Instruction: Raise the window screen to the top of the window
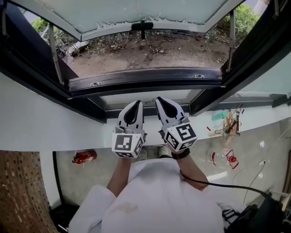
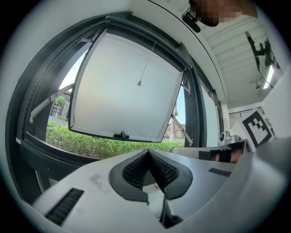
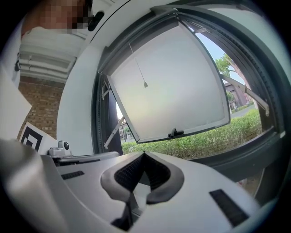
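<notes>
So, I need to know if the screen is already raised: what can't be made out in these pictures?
- Window screen mesh: not discernible in any view; too fine, or rolled away.
- Window's top: cut off by the head view's upper edge, above the sash.
- Pull cord: where its upper end attaches is too small, left gripper view.

The window (image 1: pixel 145 81) is sitting at 12 o'clock in the head view, dark-framed and standing open. Its frosted sash (image 2: pixel 129 86) is tilting outward from the top on 2 side stays. A thin pull cord (image 2: pixel 146 63) is hanging from 12 o'clock before the sash, ending in 1 small weight.
</notes>
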Available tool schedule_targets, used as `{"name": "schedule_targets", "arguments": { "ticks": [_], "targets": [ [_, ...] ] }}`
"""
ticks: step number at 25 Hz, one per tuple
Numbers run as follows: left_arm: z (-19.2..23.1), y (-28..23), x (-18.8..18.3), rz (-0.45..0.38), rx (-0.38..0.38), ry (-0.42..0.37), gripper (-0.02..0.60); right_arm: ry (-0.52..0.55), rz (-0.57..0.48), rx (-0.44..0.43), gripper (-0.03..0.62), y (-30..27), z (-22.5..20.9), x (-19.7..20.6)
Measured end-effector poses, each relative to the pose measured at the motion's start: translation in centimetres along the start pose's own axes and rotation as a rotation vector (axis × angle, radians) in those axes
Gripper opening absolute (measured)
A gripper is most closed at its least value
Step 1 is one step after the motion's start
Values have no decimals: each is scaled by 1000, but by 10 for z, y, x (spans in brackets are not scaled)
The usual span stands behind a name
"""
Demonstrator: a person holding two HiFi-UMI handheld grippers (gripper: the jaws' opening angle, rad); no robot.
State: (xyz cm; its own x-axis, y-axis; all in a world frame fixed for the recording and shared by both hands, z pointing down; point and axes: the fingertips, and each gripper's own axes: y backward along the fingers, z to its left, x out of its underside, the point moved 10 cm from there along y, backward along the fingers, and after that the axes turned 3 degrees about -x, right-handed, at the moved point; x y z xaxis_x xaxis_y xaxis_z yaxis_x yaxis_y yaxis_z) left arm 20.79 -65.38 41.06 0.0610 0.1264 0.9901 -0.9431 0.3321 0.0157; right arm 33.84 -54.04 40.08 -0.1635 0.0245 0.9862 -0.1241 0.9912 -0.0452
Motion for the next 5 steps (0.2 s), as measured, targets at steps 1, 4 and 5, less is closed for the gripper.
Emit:
{"name": "schedule_targets", "arguments": {
  "ticks": [1, 4, 5],
  "targets": [
    [0, 0, 0, -2, 1, 4, 2, 6, 1, 0, 2, 0, -1, 1],
    [-2, 1, 0, -19, -6, 15, 2, 45, 12, -14, 2, -2, -5, 4],
    [-3, 1, -1, -27, -9, 19, 2, 59, 18, -20, 2, -3, -6, 5]
  ]
}}
